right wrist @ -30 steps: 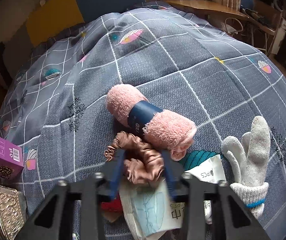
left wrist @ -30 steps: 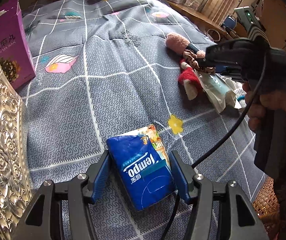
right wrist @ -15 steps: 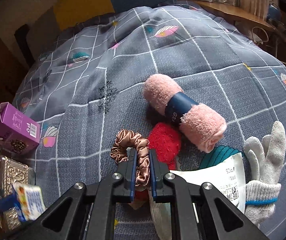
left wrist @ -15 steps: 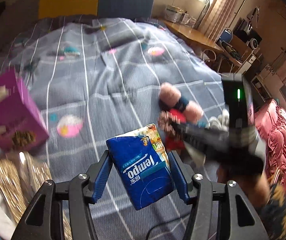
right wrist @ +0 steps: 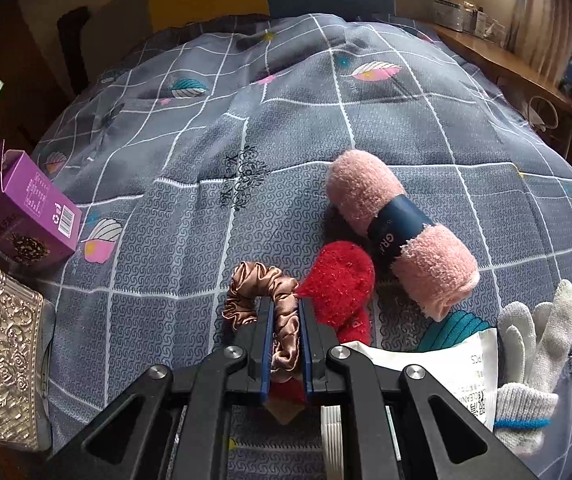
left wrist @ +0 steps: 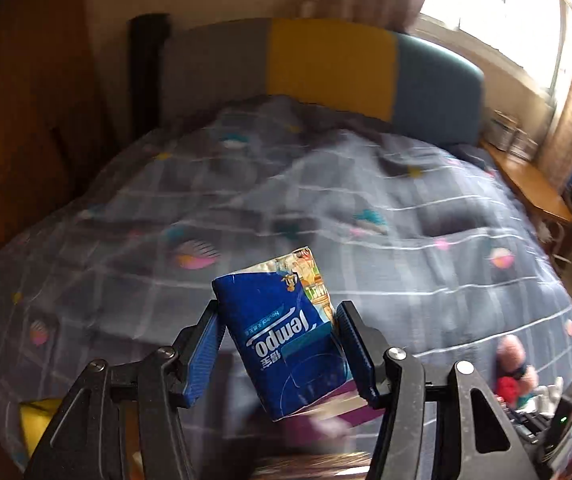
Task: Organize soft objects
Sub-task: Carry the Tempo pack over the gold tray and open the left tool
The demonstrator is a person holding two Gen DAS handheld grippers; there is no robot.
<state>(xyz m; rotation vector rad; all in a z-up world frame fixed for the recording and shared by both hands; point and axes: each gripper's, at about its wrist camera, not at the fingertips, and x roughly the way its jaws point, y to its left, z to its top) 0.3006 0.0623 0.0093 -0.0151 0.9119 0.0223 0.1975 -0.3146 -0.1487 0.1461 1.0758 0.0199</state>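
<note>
Grippers in mid-task over a grey quilted bedspread (right wrist: pixel 246 184) with white grid lines and leaf prints. Right gripper (right wrist: pixel 284 316) is closed narrow on a champagne-brown satin scrunchie (right wrist: pixel 264 292): the blue pads (right wrist: pixel 266 344) pinch the near arc of the ring, whose free loop bulges toward 11 o'clock from the fingertips, so its long axis runs roughly along the fingers; whether it is lifted clear of the bedspread cannot be told. Just beside the fingertips at 1 o'clock lies a fuzzy red knitted sock (right wrist: pixel 339 286), touching the scrunchie, and beyond it at 1 to 2 o'clock a rolled pink terry towel with a navy paper band (right wrist: pixel 399 234), its long axis running from 11 to 5 o'clock. At 3 o'clock lie a white knitted work glove with a blue cuff line (right wrist: pixel 533 344) and a white plastic wipes pouch (right wrist: pixel 445 368). At 9 o'clock stand a purple cardboard box (right wrist: pixel 26 212) and an embossed silver metal tin (right wrist: pixel 2 360), the likely destinations; the left hand is nearer to them. Left gripper (left wrist: pixel 278 344) holds a blue plastic-wrapped Tempo tissue pack (left wrist: pixel 286 336) across its short width, long axis tilted toward 11 o'clock, raised above the blurred bedspread. Satin is slippery and compressible, so the narrow pinch probably carries little margin.
</note>
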